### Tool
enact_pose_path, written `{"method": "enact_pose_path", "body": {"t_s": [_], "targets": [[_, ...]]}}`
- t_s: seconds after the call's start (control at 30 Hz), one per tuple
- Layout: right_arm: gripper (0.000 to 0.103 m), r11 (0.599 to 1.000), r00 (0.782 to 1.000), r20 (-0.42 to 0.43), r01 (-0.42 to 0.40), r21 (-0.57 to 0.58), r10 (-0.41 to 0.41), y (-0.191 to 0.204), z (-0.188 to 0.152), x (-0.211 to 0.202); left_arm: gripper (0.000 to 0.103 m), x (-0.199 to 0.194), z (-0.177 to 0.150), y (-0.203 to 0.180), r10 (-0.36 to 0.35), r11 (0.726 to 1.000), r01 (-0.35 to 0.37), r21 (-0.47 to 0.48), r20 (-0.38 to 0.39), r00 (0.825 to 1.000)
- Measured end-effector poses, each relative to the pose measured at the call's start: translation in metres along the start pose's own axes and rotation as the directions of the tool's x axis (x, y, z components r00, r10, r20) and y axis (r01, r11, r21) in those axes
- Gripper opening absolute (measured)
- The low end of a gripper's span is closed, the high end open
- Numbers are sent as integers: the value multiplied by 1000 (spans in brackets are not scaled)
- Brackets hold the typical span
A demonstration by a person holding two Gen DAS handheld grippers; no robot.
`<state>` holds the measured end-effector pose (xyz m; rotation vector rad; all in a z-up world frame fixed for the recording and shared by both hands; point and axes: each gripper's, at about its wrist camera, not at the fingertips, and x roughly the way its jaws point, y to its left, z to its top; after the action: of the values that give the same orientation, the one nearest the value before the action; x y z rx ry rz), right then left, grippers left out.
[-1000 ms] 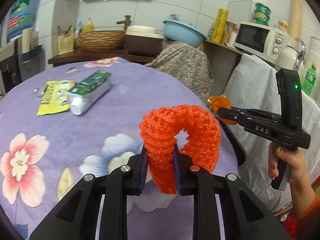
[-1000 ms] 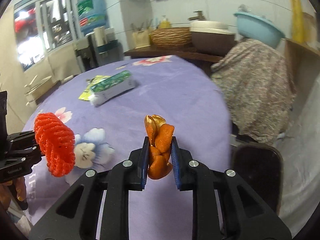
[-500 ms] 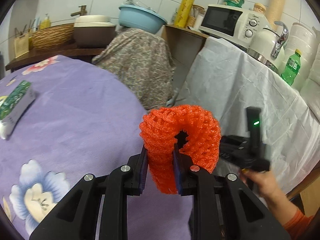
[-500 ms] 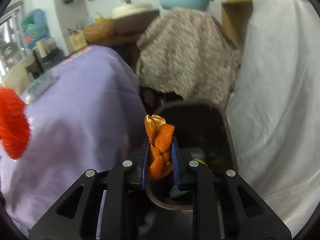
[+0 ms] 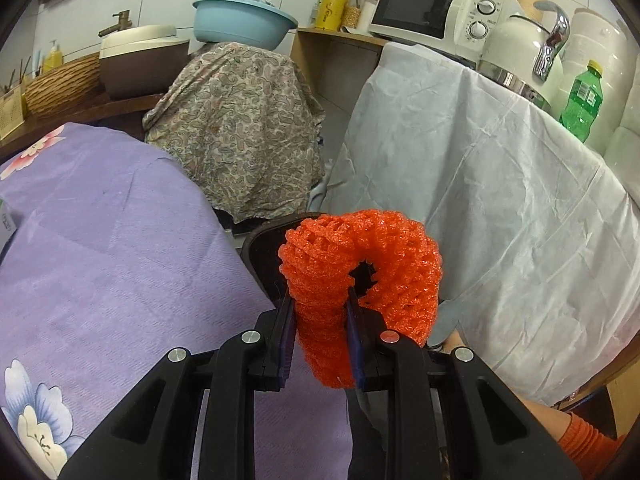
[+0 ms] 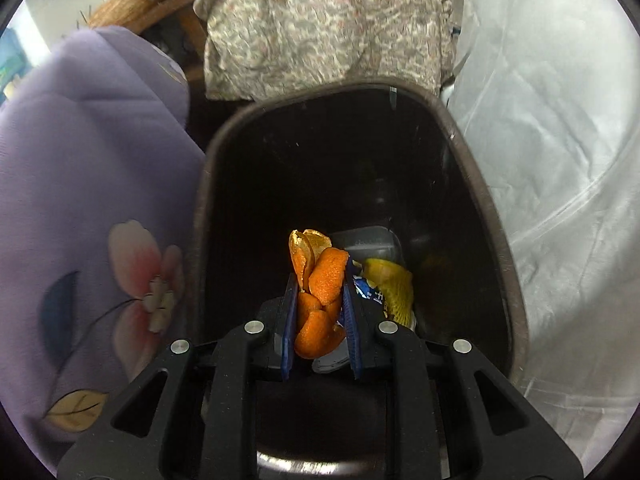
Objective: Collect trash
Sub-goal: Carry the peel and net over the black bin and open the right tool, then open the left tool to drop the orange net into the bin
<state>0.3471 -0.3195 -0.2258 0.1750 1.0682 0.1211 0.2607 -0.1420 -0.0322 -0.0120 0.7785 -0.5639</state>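
Right wrist view: your right gripper is clamped on a bunch of orange peel, which stands up between the blue pads directly over the open mouth of the dark trash bin. Inside the bin, at about 2 o'clock from the peel, lie a yellow wrapper and a clear plastic piece. The purple floral tablecloth hangs at 9 o'clock, touching the bin's rim.

In the left wrist view, your left gripper is clamped on one end of an orange foam fruit net, which arches over to 3 o'clock. The bin's rim shows just behind the net, between the purple tablecloth and a white draped cloth.
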Motion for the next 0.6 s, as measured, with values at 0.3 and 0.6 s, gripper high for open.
{"method": "enact_pose_path", "body": {"t_s": [0.3,0.6], "targets": [[50,1000,1000,9,-5,20,5,-2,0,6,22,34,7,-4,5,1000,-5,2,-72,997],[62,1000,998,66,-4,-1,4,5,-13,-23,22,80,25,-8,28,1000,-30,-7,-143,989]]}}
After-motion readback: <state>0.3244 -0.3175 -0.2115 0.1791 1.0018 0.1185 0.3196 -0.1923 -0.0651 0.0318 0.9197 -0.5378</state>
